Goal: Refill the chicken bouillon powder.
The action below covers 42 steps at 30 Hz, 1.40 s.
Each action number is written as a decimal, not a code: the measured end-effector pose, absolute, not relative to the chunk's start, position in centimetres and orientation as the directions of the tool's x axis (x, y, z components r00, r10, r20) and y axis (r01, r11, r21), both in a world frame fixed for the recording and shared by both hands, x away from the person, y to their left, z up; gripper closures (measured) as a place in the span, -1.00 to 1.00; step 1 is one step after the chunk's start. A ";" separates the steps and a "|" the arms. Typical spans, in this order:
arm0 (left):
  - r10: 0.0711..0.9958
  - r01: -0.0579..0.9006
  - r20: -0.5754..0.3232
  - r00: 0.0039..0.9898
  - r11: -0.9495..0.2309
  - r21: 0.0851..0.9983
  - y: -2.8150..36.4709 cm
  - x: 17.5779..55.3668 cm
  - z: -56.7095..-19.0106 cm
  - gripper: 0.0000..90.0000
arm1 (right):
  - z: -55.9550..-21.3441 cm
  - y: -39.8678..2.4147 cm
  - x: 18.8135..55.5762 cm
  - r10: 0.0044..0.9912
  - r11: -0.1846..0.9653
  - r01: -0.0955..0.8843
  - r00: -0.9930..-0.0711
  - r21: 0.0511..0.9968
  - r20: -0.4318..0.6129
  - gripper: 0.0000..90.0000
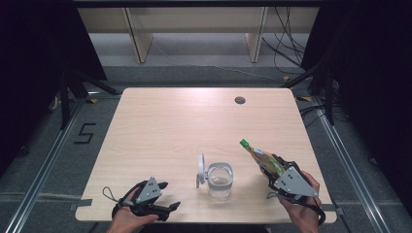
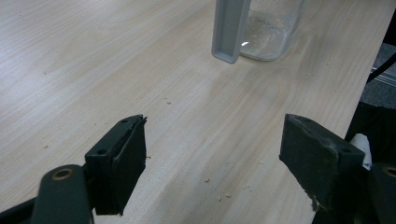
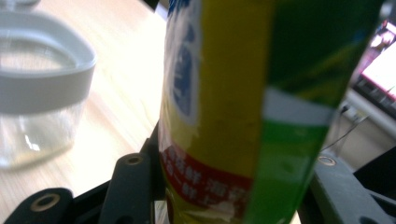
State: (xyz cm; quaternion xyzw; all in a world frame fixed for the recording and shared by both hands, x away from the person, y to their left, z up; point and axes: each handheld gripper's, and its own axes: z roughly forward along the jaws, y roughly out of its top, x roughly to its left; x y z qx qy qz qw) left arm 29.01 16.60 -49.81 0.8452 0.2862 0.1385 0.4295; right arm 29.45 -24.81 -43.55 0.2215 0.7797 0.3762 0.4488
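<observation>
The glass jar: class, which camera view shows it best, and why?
The high view: the whole glass jar with its open lid. The left gripper view catches its base; the right gripper view a blurred, cropped side.

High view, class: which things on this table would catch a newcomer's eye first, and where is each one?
The yellow-green packet stands out first, clamped in the right gripper near the table's front right and tilted towards the middle. Left of it, at front centre, stands a glass jar with its grey lid swung open. The left gripper waits open at the front left.
</observation>
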 end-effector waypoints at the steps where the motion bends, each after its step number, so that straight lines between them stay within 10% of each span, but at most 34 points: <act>1: 0.598 0.361 -0.016 0.801 -0.463 0.810 16.6 29.0 -49.9 -0.51 | -43.5 -24.5 29.2 0.658 0.652 0.005 -0.500 0.758 -0.563 0.21; 32: 0.612 0.349 0.015 0.791 -0.472 0.810 16.9 29.2 -49.8 -0.52 | -41.9 -20.5 26.6 0.107 0.962 -0.195 -0.381 0.193 -0.918 0.22; 35: 0.611 0.359 0.004 0.792 -0.470 0.806 17.0 29.2 -49.7 -0.52 | -42.5 -20.4 26.3 0.175 0.958 -0.140 -0.410 0.252 -0.895 0.22; 40: 0.608 0.346 0.012 0.794 -0.468 0.813 16.9 29.0 -49.7 -0.52 | -41.8 -20.1 26.6 -0.032 0.978 -0.203 -0.348 0.042 -0.937 0.22; 42: 0.598 0.329 0.034 0.801 -0.486 0.810 16.9 29.1 -49.5 -0.52 | -42.8 -19.9 26.1 0.080 0.976 -0.157 -0.381 0.150 -0.921 0.22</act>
